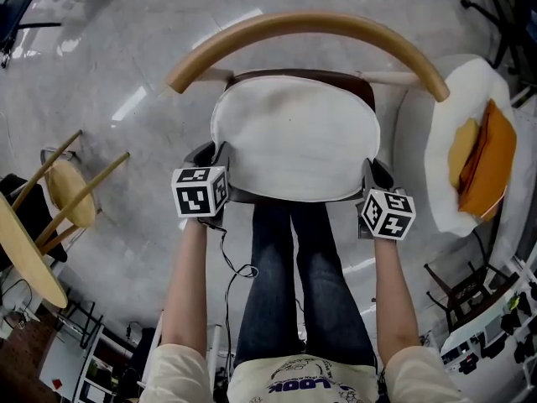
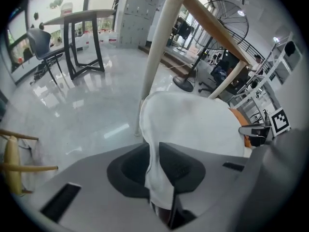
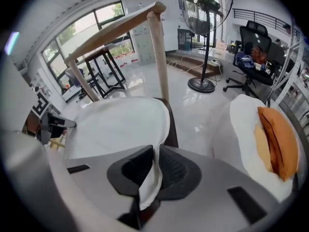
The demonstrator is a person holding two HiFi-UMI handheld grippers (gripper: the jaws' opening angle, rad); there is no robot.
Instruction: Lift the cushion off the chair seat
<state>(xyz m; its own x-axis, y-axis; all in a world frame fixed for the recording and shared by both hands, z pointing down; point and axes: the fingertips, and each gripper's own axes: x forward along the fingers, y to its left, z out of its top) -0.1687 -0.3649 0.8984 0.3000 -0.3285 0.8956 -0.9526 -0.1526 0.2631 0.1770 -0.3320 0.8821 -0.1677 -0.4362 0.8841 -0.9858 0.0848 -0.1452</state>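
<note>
Currently the white cushion (image 1: 294, 137) is seen at centre frame, over the dark seat of the chair (image 1: 310, 25). Its left edge is clamped by the left tongs (image 1: 216, 156) and its right edge by the right tongs (image 1: 370, 173). Fabric is pinched between both pairs of pads.

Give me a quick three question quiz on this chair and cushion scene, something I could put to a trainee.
1. True or false: the left gripper is shut on the edge of the white cushion.
2. What does the right gripper clamp? A) the chair's backrest B) the cushion C) nothing
3. What colour is the item lying on the neighbouring white seat?
Key: 1 true; 2 B; 3 orange.
</note>
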